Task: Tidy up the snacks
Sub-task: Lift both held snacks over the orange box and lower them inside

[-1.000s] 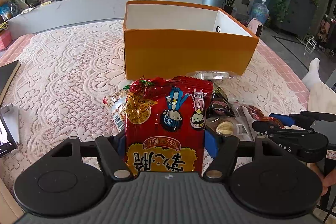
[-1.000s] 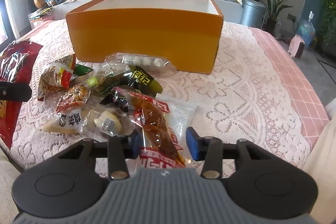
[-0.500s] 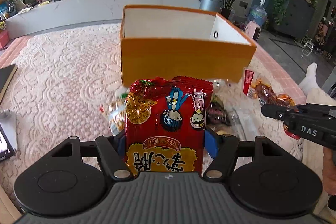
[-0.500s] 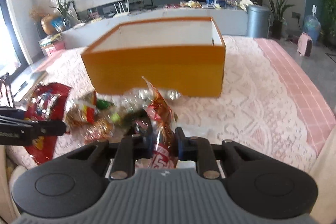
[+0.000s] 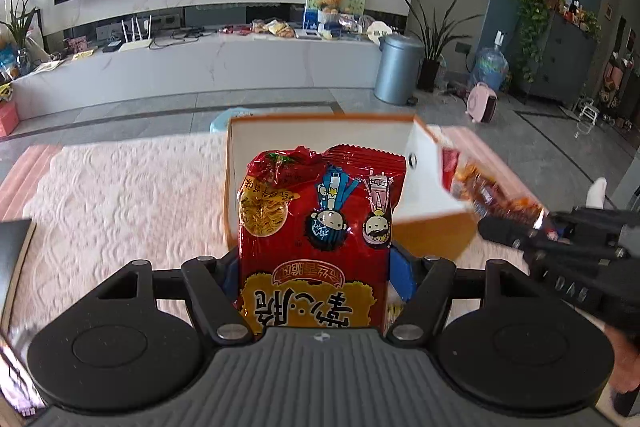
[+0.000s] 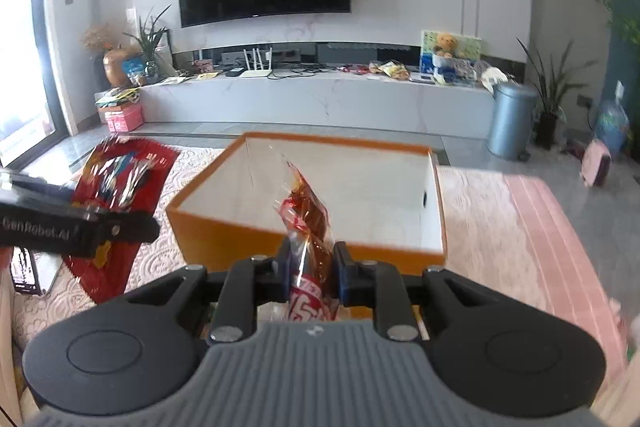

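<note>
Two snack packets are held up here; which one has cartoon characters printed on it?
The large red noodle packet in the left claw. The right claw grips a narrow clear packet of brown snacks without cartoons.

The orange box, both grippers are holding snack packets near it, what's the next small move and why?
Probably carry both a little further forward over the orange box. The left gripper is clamped on the red noodle packet and the right gripper on the clear sauce packet, both raised near its front wall; the box looks empty.
</note>
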Tool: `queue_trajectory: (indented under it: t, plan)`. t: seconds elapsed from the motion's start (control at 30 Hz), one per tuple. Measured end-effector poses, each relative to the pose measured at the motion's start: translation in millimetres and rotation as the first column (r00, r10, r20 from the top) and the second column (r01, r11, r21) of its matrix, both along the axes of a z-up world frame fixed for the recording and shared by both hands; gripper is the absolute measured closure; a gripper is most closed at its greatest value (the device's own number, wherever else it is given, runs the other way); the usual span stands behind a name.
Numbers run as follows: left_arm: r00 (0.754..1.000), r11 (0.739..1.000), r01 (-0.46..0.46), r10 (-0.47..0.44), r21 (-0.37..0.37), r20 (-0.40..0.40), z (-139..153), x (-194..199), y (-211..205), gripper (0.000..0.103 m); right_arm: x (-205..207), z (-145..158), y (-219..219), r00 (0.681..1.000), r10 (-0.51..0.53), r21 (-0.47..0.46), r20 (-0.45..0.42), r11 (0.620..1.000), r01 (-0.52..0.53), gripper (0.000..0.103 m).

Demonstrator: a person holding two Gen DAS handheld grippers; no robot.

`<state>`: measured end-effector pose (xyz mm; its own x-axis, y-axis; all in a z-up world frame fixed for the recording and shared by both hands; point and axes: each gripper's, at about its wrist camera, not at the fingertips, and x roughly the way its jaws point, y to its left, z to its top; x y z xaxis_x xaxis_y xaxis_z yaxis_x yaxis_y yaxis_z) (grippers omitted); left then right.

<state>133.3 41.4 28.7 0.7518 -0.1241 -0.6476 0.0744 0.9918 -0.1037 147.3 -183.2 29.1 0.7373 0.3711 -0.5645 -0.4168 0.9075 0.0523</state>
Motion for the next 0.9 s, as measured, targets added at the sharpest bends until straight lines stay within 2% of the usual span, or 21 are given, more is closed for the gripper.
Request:
queue_trajectory:
  t: [0.17, 0.3, 0.47, 0.63, 0.9]
  plan:
    - [1.000, 1.000, -0.008, 0.007, 0.013, 0.015, 6.7, 32.2, -1.0, 0.024, 37.9, 5.3, 14.3, 1.000, 0.010, -0.030, -0.019, 0.999, -0.011, 0.086]
    - [1.000, 1.000, -0.014, 0.014, 0.028, -0.006, 1.5, 59.6, 0.9, 0.024, 68.5, 0.3, 24.2, 0.999, 0.006, -0.051, -0.049, 0.999, -0.008, 0.086]
    - [0.997, 0.999, 0.013, -0.009, 0.046, -0.080, -16.0, 92.3, 1.0, 0.024, 112.4, -17.8, 32.7, 0.990, -0.002, -0.068, -0.140, 0.998, -0.008, 0.086]
    - [0.987, 0.997, 0.019, -0.007, 0.074, -0.158, -39.9, 122.5, 2.4, 0.024, 151.3, -42.6, 44.1, 0.966, -0.004, -0.109, -0.260, 0.994, -0.025, 0.085]
    - [0.974, 0.990, 0.050, -0.018, 0.133, -0.227, -67.1, 147.5, 3.3, 0.024, 184.7, -59.9, 71.7, 0.939, 0.037, -0.169, -0.343, 0.981, -0.100, 0.085]
